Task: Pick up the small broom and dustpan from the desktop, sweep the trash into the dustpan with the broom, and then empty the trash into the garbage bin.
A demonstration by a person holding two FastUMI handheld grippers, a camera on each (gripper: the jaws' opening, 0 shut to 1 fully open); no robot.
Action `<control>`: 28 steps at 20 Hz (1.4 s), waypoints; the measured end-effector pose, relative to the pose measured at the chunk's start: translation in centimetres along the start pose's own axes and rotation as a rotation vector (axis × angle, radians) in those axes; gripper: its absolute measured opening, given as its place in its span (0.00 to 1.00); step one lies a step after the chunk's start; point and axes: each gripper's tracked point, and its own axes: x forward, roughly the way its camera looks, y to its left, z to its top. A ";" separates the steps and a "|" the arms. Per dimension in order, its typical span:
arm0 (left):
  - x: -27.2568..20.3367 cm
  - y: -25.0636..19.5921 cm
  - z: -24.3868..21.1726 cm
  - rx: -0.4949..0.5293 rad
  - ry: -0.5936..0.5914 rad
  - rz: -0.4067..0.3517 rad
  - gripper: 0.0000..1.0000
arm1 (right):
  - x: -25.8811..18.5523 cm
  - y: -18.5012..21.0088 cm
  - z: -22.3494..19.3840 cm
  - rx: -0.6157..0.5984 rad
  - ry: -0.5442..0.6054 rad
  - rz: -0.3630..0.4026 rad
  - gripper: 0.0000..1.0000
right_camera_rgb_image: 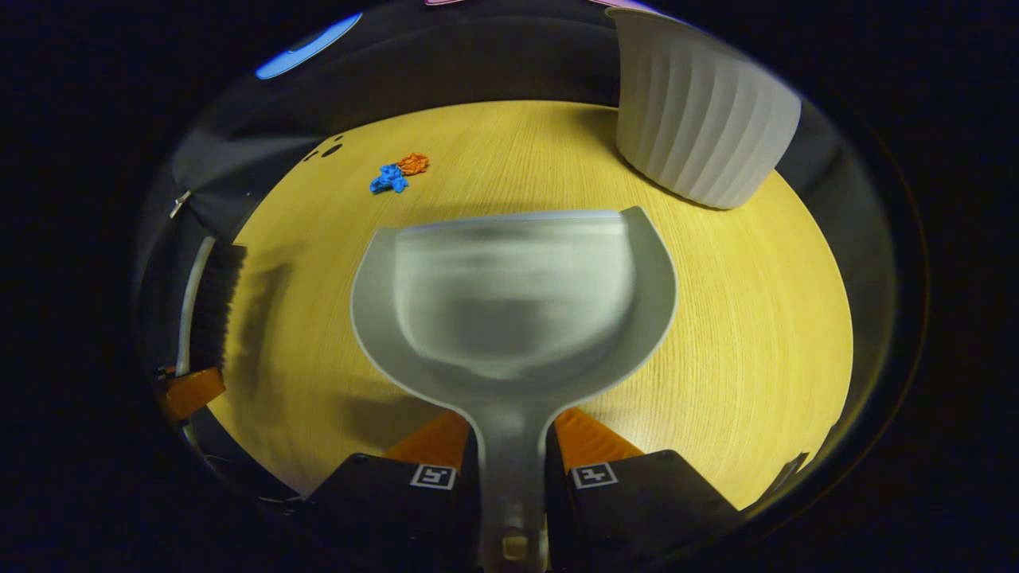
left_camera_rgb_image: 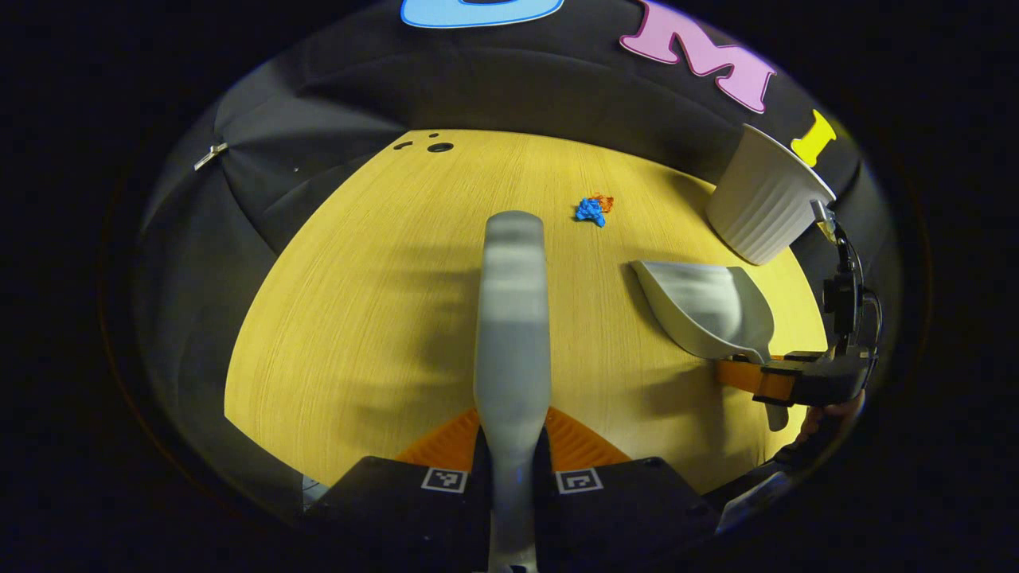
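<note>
Left gripper (left_camera_rgb_image: pixel 513 446) is clamped on the handle of the small grey plastic broom (left_camera_rgb_image: pixel 513 318); its long axis runs straight ahead toward 12. Right gripper (right_camera_rgb_image: pixel 509 446) is clamped on the handle of the grey scoop-shaped plastic dustpan (right_camera_rgb_image: pixel 513 310), mouth pointing to 12.

Key relation: the trash lies at 1 o'clock from the left gripper, just past the broom tip, and at 11 o'clock from the dustpan mouth, well apart. The broom looks nearer.

Count: two scraps, touching — blue crumpled paper (left_camera_rgb_image: pixel 590 212), orange crumpled paper (left_camera_rgb_image: pixel 603 202). One white ribbed garbage bin (right_camera_rgb_image: pixel 700 119) at 1 o'clock of the dustpan, on the yellow wood-grain desktop (right_camera_rgb_image: pixel 756 318). One broom, one dustpan.
</note>
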 end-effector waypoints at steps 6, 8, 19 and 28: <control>3.7 0.9 4.5 0.083 0.013 0.000 0.26 | -1.2 -0.8 -0.5 -0.035 0.017 0.030 0.37; 5.3 1.6 6.6 0.132 0.022 0.006 0.26 | -1.7 -1.0 -0.6 -0.039 0.024 0.043 0.33; 15.6 -1.0 17.3 0.484 0.061 -0.036 0.26 | -3.1 -3.3 0.9 -0.237 -0.024 0.032 0.33; 17.6 -5.9 19.2 0.829 0.091 -0.125 0.24 | -2.8 -4.0 -1.0 -0.285 0.024 0.044 0.37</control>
